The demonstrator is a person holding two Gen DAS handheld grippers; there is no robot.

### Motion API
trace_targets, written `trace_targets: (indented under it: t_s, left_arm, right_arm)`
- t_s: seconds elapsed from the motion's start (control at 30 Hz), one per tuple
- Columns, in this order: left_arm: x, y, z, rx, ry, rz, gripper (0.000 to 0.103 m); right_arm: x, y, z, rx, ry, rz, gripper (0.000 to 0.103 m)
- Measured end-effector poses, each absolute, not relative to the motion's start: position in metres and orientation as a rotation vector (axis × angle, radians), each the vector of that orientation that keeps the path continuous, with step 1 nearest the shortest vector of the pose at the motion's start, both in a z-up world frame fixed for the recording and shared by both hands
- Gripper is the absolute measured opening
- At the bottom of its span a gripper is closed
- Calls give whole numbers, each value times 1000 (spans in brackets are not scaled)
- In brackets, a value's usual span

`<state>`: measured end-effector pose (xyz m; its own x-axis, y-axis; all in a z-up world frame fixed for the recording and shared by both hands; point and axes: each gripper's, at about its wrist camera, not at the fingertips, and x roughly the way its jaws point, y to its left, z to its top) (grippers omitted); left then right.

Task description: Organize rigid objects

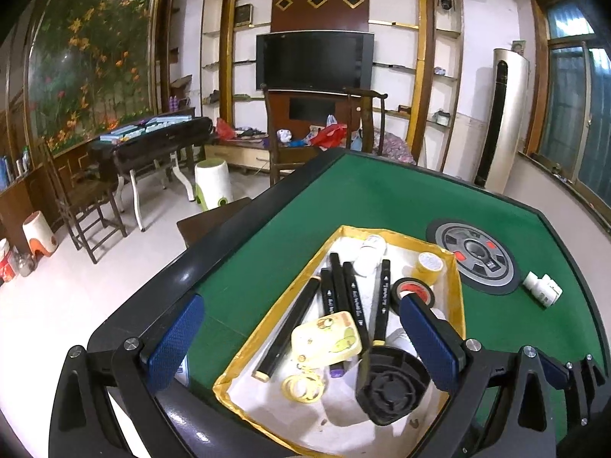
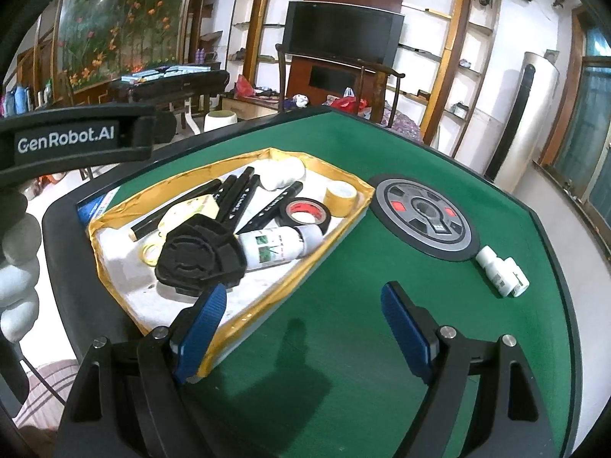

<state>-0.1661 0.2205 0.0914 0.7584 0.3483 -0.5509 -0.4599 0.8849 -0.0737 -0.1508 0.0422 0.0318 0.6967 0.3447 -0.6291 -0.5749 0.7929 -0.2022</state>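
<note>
A yellow-rimmed tray [image 1: 456,286] [image 2: 343,236] sits on the green felt table. It holds several black markers [image 1: 340,286] [image 2: 236,198], a black tape roll [image 1: 414,290] [image 2: 305,210], a yellow tape roll [image 1: 429,265] [image 2: 341,194], a black plastic part [image 1: 389,385] [image 2: 198,255], a cartoon-printed yellow case [image 1: 326,337] and a green-labelled white bottle [image 2: 275,246]. Two small white bottles [image 1: 542,288] [image 2: 502,271] lie on the felt outside the tray, to the right. My left gripper [image 1: 301,301] hangs open over the tray's near part, gripping nothing. My right gripper [image 2: 303,290] is open over bare felt beside the tray's right edge.
A round grey disc [image 1: 473,257] [image 2: 424,217] is set in the table between the tray and the small bottles. The table's raised black rim [image 1: 164,278] runs along the left. A gloved hand [image 2: 19,259] holds the left gripper's body [image 2: 65,141]. Chairs and a stool stand beyond.
</note>
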Motion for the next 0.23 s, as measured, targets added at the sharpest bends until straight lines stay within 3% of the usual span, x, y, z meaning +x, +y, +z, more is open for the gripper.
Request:
trace_targets:
  t_s: [0.23]
  left_arm:
    - [-164,222,87,-198,585,463,103]
  right_arm:
    - [-150,50,34,-429,598,520,83]
